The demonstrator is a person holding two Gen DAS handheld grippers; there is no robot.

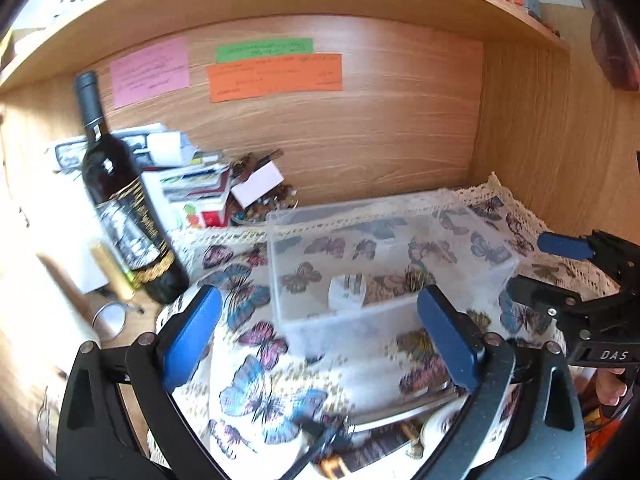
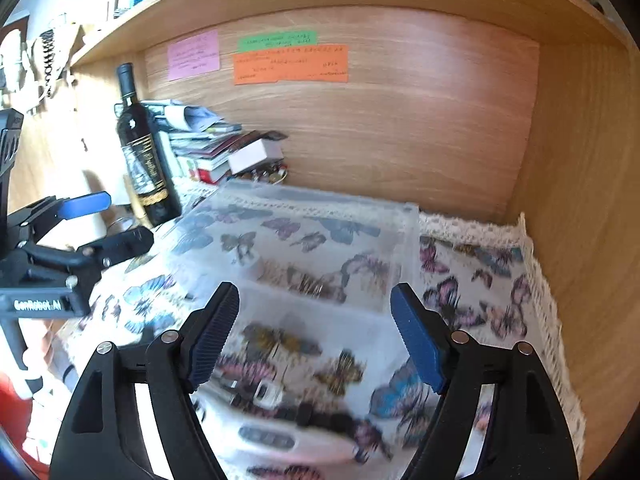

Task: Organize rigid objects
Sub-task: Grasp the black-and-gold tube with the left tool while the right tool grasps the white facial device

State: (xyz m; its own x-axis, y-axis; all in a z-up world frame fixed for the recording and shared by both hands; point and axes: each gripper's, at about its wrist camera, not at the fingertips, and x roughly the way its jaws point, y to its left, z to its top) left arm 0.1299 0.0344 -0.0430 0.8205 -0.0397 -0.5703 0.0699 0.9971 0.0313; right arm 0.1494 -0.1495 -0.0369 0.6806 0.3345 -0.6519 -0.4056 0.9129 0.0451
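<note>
A clear plastic box (image 1: 384, 264) stands on a butterfly-print cloth (image 1: 264, 380) inside a wooden desk alcove; a white plug adapter (image 1: 347, 290) lies in it. The box also shows in the right wrist view (image 2: 312, 248). My left gripper (image 1: 320, 336) is open and empty, just in front of the box. My right gripper (image 2: 316, 336) is open and empty, above the box's near edge. Small items, among them a metal blade (image 1: 400, 412) and a white remote-like device (image 2: 280, 436), lie on the cloth close below the grippers, blurred.
A dark wine bottle (image 1: 120, 200) stands left of the cloth. A stack of papers and books (image 1: 188, 184) and a dish of small trinkets (image 1: 268, 200) lie behind it. The alcove's wooden back wall (image 1: 340, 140) carries coloured notes. The right side wall (image 2: 580, 200) is close.
</note>
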